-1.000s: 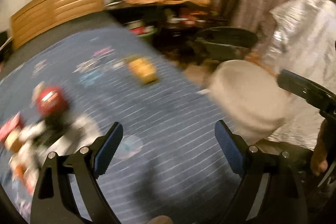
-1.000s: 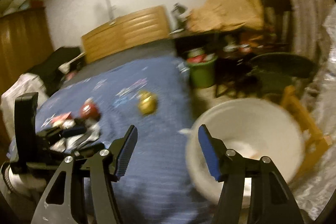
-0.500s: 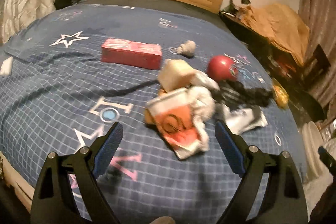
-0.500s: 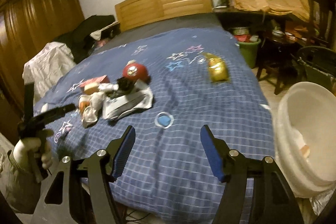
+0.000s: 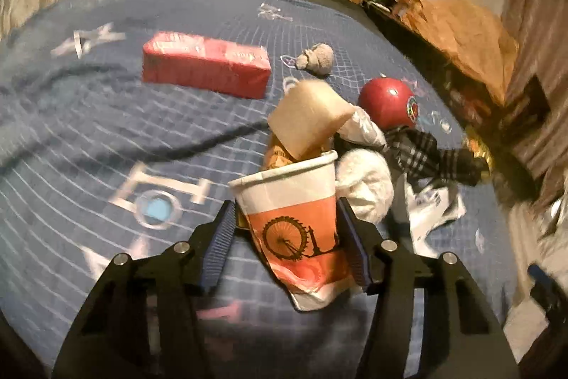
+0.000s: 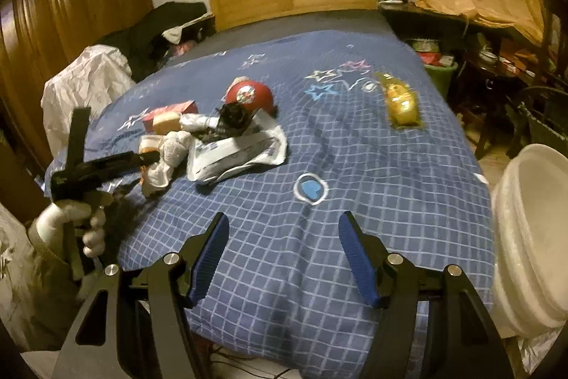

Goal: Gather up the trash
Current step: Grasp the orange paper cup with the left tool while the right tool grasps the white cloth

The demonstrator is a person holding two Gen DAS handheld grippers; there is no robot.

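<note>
Paper cup, white at the rim and orange below with a black bicycle print, lies crushed on the blue checked bedspread among a heap of litter, and it sits between the blue pads of the left gripper; the right pad touches its side, the left pad stands just beside its rim, so the jaws are closed in around the cup without visibly squeezing it. Behind the cup lie a tan foam block, crumpled white tissue, a dark plaid cloth, a white plastic bag, a red ball, a red packet and a small grey wad. In the right wrist view the right gripper hangs spread wide and holding nothing above the near edge of the bed, the white bucket beside the bed at its right, a gold wrapper lying apart from the heap, and the gloved left hand gripping its tool, whose tip reaches into the heap. Half a second ago the left jaws were spread far wider and stood short of the cup; now they have narrowed and moved in so the cup fills the gap. The right gripper has kept its width and place, with the bucket a little more to the side
</note>
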